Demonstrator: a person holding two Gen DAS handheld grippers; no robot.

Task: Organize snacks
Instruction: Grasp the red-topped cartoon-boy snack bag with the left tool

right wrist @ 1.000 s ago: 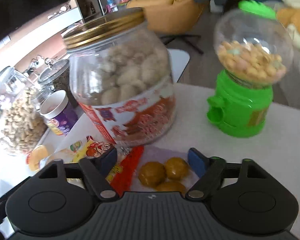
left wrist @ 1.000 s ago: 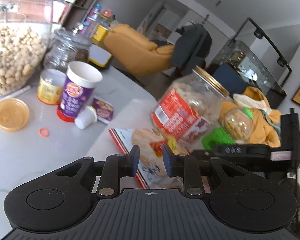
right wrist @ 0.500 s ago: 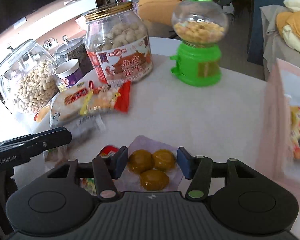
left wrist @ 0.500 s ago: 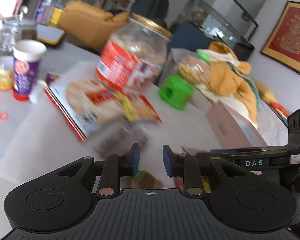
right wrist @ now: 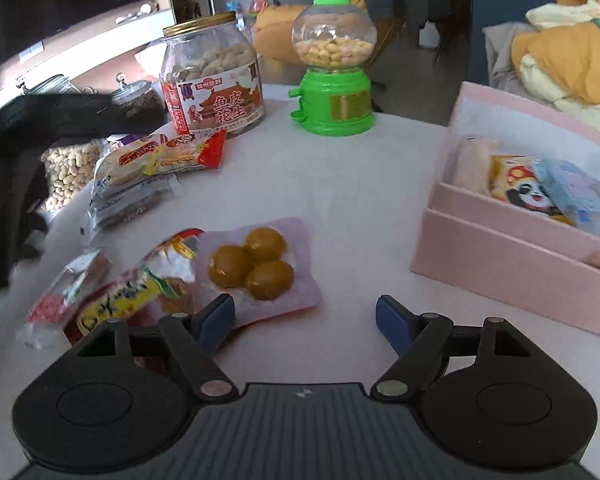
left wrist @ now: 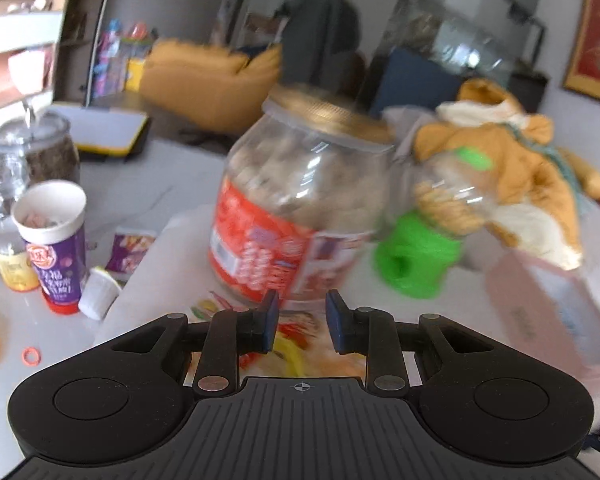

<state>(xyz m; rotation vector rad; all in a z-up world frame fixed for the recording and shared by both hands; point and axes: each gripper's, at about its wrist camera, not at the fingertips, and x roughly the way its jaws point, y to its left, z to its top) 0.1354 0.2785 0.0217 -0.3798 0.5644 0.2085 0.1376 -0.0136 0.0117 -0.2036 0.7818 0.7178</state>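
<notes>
A clear packet of three round yellow-brown sweets (right wrist: 256, 266) lies on the white table (right wrist: 360, 200), just ahead of the right gripper (right wrist: 305, 318), whose blue-tipped tongs stand wide apart with nothing between them. Touching that packet's left side are two more wrapped snacks, a yellow-and-red one (right wrist: 140, 288) and a small clear one (right wrist: 62, 292). Farther back lies one long bread packet with a red end (right wrist: 160, 156). To the right sits one pink box (right wrist: 516, 248), open, with at least two packets inside, one showing a panda (right wrist: 528, 192). Behind stand one gold-lidded peanut jar (right wrist: 212, 76) and one green candy dispenser (right wrist: 334, 68), near each other. The left gripper (left wrist: 301, 316) hovers over a snack packet before the jar, tongs a little apart and empty. One purple cup (left wrist: 54, 240) stands at the left.
</notes>
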